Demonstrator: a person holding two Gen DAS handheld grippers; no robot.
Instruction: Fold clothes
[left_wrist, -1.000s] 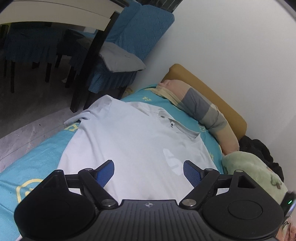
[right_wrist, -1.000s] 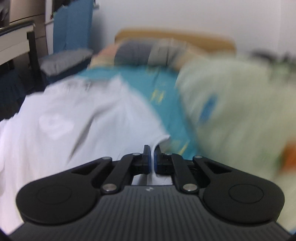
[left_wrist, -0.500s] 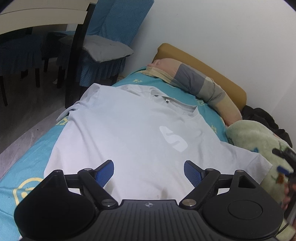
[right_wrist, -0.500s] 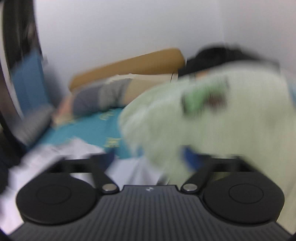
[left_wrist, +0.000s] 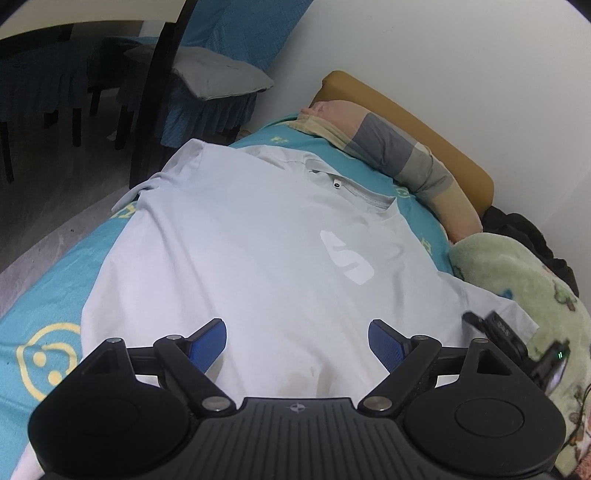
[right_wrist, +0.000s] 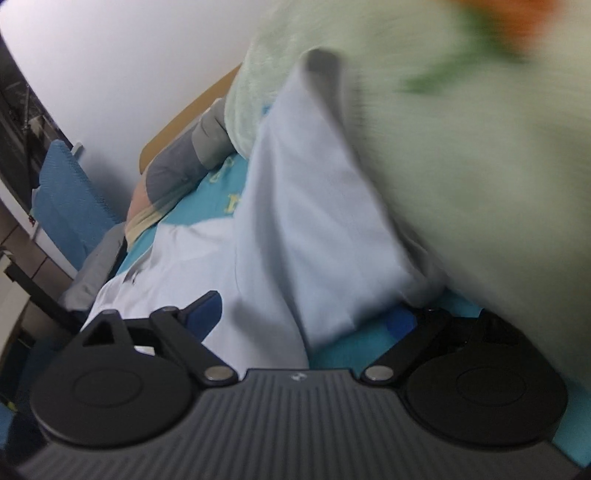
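While the pale t-shirt (left_wrist: 258, 236) lies spread flat, front up, on the teal bed sheet (left_wrist: 48, 306), the left hand-held gripper (left_wrist: 297, 341) hovers over its hem with fingers spread wide, holding nothing. The right hand-held gripper (right_wrist: 306, 314) is spread too, right at the sleeve (right_wrist: 314, 206) by the green blanket (right_wrist: 461, 155), though it's blurry.

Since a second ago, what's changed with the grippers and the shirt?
The right gripper, shut on the shirt edge a second ago, has opened and let go; it now sits by the right sleeve, beside the green blanket. That sleeve now lies spread out. The left gripper stays open above the hem, and the shirt stays flat on the bed.
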